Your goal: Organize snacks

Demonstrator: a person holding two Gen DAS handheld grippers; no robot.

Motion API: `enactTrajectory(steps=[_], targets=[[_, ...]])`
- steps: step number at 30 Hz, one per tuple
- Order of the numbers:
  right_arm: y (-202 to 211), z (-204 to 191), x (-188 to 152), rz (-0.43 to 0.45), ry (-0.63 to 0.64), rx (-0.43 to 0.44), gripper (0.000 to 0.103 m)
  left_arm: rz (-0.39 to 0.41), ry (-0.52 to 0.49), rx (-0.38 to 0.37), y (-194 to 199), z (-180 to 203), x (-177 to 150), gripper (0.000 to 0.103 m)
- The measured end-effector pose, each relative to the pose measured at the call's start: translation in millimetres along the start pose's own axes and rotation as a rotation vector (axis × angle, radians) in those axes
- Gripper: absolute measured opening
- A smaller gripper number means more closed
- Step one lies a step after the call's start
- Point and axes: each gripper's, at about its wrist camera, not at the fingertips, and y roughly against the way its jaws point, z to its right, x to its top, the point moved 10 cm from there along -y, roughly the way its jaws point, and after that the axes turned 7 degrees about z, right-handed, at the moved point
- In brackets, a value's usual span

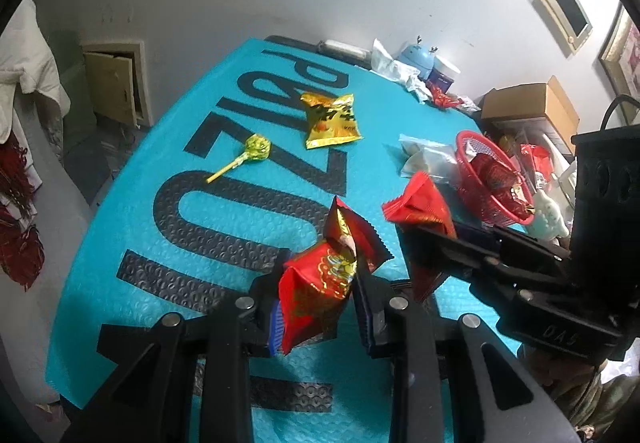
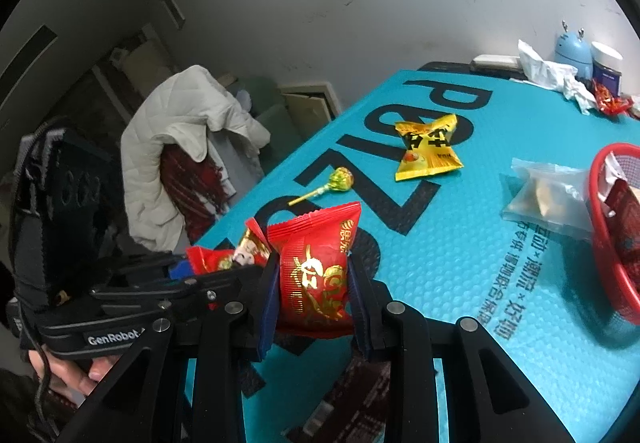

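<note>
Snacks (image 1: 316, 299) (image 2: 316, 271) between both fingers' pads

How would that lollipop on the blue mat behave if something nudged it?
The lollipop would probably roll or swing around, since its foil-wrapped head looks round. It seems light, on a thin stick. The crinkled foil may be slippery.

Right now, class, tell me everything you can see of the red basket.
The red basket is round, of what looks like plastic, with a fine mesh wall and a solid rim. It stands upright on the teal mat at its right side, in no gripper's hold. Red snack packets lie inside. A clear packet lies against its left side; a pale figurine stands close by.
</note>
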Motion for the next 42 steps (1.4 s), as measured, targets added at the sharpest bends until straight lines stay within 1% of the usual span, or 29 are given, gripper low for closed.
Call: enactTrajectory(steps=[7, 16, 23, 32, 37, 42], targets=[[29, 3, -1, 0.037, 0.008, -0.041, 0.031, 0.010, -0.039, -0.048, 5, 25, 0, 0.028], [70, 15, -10, 0.083, -0.014, -0.111, 0.031, 0.014, -0.116, -0.136, 7, 72, -1, 0.028], [105, 36, -16, 0.133, -0.057, -0.183, 0.031, 0.010, -0.180, -0.211, 5, 114, 0, 0.028], [149, 65, -17, 0.190, -0.104, -0.278, 0.031, 0.019, -0.255, -0.291, 4, 165, 4, 0.028], [169, 82, -14, 0.222, -0.129, -0.326, 0.031, 0.017, -0.306, -0.344, 1, 198, 10, 0.028], [186, 104, -7, 0.247, -0.154, -0.379, 0.031, 0.037, -0.352, -0.382, -3, 226, 23, 0.028]])
